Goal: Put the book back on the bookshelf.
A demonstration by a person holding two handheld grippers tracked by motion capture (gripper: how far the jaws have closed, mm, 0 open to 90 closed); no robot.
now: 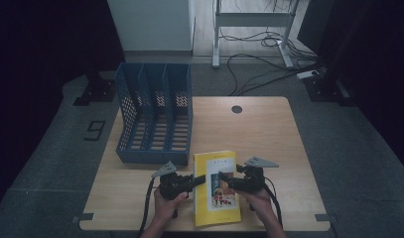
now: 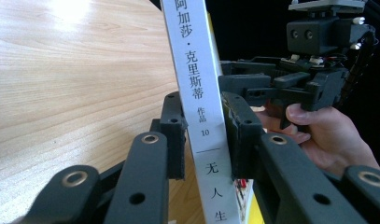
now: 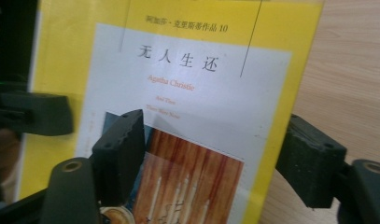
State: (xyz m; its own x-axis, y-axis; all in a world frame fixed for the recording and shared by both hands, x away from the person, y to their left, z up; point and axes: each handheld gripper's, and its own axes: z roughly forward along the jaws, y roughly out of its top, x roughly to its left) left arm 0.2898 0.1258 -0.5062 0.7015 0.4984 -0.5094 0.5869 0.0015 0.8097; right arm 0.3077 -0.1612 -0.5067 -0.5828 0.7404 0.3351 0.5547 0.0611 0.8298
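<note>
On the wooden table (image 1: 269, 134), the yellow book (image 1: 215, 188) lies lengthwise toward the far edge, left tool (image 1: 197, 181) clamping its spine, right tool (image 1: 224, 181) wide.

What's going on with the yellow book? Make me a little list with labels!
book: yellow book with white spine, on the wooden table near its front edge
left hand-held gripper: shut on the book's spine, a jaw on each side
right hand-held gripper: jaws open, over the front cover, not pressing it
cover: Agatha Christie's name, and a picture with candles
file rack: blue file rack, three slots, behind and left of the book
table hole: dark round hole near the far edge
</note>
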